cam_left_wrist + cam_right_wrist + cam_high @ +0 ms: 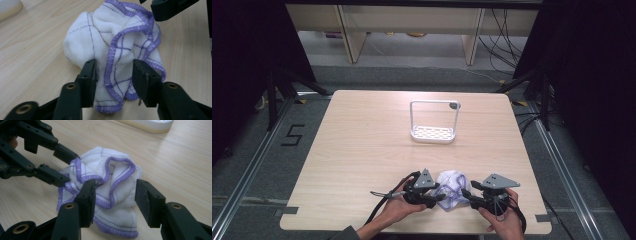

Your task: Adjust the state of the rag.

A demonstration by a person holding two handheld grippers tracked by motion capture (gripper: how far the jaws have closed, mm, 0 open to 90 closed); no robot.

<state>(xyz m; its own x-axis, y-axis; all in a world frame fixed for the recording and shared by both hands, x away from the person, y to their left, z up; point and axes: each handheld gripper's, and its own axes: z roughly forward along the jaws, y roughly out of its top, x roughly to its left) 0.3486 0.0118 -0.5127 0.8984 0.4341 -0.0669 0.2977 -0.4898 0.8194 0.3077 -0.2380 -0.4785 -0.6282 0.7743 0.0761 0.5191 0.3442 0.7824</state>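
Note:
A crumpled white cloth (452, 186) with purple stitched edges lies near the table's front edge, between my two grippers. My left gripper (439, 198) comes at it from the left. In the left gripper view its pads (90, 75) press into a purple-edged fold of the cloth (120, 47). My right gripper (466, 195) comes from the right. Its jaws straddle the cloth (117, 177); the left pad (88, 195) touches the fabric and the right pad stands just off it. The left gripper (66, 167) pinches the cloth's far side in the right gripper view.
A white wire-framed drying rack (433, 132) with a perforated base stands at the table's middle, beyond the cloth. Bare wooden tabletop (362, 140) lies all around. Dark stands and cables flank the table on the floor.

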